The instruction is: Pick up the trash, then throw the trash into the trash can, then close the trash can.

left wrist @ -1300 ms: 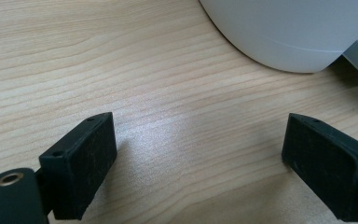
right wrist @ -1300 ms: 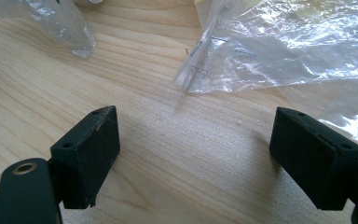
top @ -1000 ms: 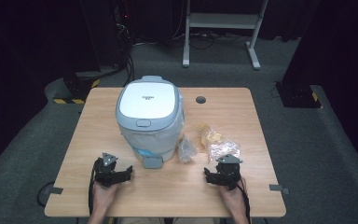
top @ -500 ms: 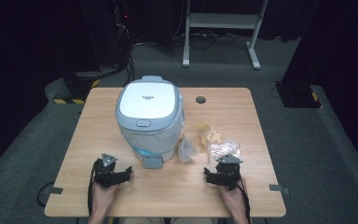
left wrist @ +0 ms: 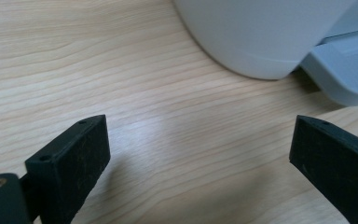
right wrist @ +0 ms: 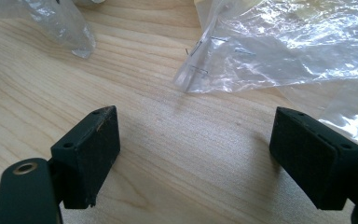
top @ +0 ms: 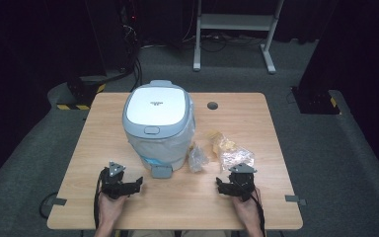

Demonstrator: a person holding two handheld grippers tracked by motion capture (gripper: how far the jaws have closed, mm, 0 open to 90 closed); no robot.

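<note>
On the table (top: 187,207), left gripper (top: 137,183) by the bin (top: 155,123), right gripper (top: 220,185) by plastic bags (top: 232,154), fingers wide apart, empty

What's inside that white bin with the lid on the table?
The bin has its lid shut, so its contents are hidden. A clear plastic liner shows below the lid, around the body.

No visible change vs earlier pics: left gripper (top: 137,181) & right gripper (top: 220,185) same spots, 6 o'clock edge.
</note>
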